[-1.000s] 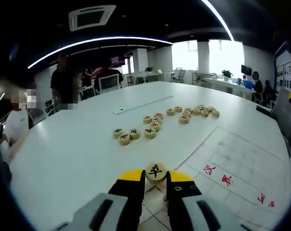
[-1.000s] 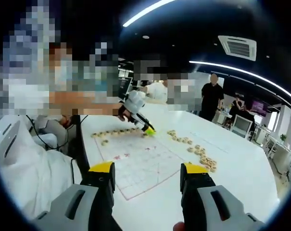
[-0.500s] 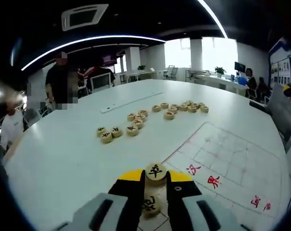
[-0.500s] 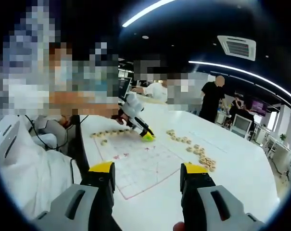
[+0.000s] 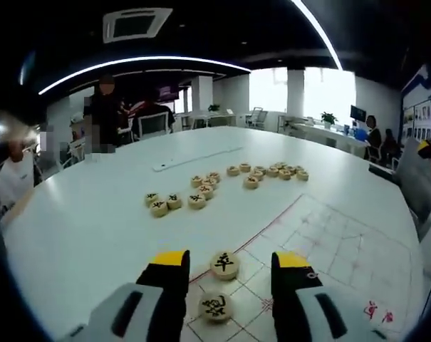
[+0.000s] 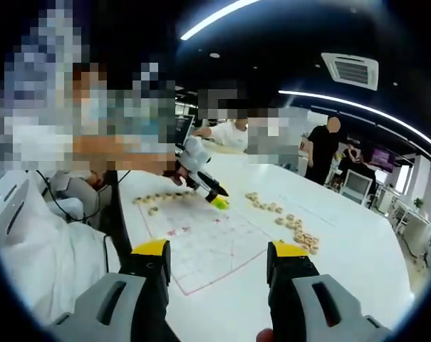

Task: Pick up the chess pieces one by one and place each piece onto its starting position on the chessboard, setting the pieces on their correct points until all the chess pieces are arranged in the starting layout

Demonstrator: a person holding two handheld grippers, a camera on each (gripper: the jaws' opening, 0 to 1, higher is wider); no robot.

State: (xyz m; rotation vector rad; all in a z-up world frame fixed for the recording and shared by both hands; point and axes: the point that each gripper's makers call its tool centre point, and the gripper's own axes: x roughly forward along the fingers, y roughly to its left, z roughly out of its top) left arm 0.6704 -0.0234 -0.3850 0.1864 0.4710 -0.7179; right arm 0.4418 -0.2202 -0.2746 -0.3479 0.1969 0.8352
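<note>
Roughly early in the job, we'd say; our left gripper (image 5: 226, 267) has its fingers spread wide with nothing held, and one round chess piece (image 5: 224, 264) sits between them on the corner of the chessboard (image 5: 329, 246), apart from both fingers; a second placed piece (image 5: 216, 307) lies just nearer to us on the same edge; a short row of pieces (image 6: 162, 197) already stands along that far edge in the right gripper view; most are left: a loose cluster (image 5: 226, 182) waits on the desk (image 5: 87, 228) well apart from the board; our right gripper (image 6: 219, 267) hangs wide open and empty above the board's near edge; pieces look like pale wooden discs with dark inked characters; board is a thin flat white sheet with red lines; desk is smooth, glossy white.
</note>
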